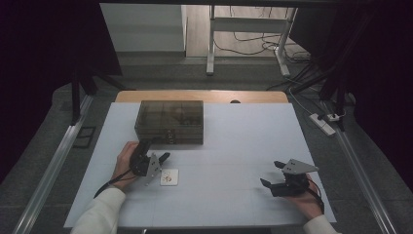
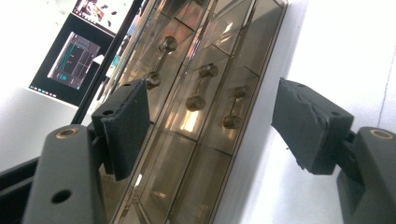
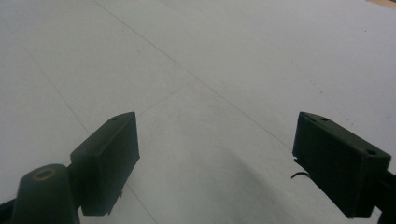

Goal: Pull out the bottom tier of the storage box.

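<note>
Now the left gripper [image 1: 155, 157] sits right at the front face of the smoky brown drawer box [image 1: 169, 121], jaws apart with nothing clamped between them; in the left gripper view the box's front [image 2: 196, 112] runs between the two black pads, its small knob handles [image 2: 196, 101] in plain sight, and neither pad presses on it. The box stands toward the far middle of the white-covered bench [image 1: 234, 141]. Just beside that gripper, on the near side, a small white square card [image 1: 169, 177] lies flat on the bench, something small and brownish on it that is too small to make out. Over on the right, the right gripper [image 1: 273, 174] rests low near the front edge, well apart from the box, its jaws wide open over bare white surface [image 3: 210, 116], holding nothing
</note>
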The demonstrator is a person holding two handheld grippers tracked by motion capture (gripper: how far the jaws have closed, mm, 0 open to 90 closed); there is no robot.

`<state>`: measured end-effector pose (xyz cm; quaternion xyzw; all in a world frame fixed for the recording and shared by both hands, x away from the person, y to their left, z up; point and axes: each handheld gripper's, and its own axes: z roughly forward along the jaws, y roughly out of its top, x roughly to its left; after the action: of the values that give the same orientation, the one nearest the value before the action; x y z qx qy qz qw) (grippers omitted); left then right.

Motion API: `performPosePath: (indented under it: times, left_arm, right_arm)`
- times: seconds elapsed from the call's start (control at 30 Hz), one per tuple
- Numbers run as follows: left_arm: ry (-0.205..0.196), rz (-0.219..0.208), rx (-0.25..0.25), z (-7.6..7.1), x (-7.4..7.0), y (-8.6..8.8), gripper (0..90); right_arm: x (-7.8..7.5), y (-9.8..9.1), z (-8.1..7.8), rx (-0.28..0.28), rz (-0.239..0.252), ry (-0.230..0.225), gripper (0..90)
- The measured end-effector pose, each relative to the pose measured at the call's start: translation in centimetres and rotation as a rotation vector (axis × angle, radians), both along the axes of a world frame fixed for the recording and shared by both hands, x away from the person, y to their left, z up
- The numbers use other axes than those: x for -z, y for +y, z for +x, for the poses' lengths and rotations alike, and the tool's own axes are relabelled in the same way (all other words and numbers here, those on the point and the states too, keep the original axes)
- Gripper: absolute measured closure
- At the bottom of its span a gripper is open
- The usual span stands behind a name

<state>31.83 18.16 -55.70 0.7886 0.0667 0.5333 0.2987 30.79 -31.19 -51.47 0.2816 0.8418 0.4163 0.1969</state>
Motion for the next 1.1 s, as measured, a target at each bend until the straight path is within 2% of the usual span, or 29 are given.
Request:
performPosePath:
  times: [0.53, 0.7, 1.1]
  left_arm:
    - [-0.012, 0.023, 0.012, 0.15, 0.26, -0.18, 33.3]
    - [-0.021, 0.013, 0.023, 0.27, 0.47, -0.33, 34.4]
    - [-0.028, 0.057, 0.026, 0.42, 0.53, -0.53, 37.3]
  right_arm:
    - [-0.01, -0.02, 0.01, -0.001, -0.003, 0.0, 14.1]
    - [-0.02, -0.02, 0.0, 0.002, -0.008, -0.001, 14.1]
    - [0.0, -0.03, 0.0, 0.003, -0.011, 0.001, 14.1]
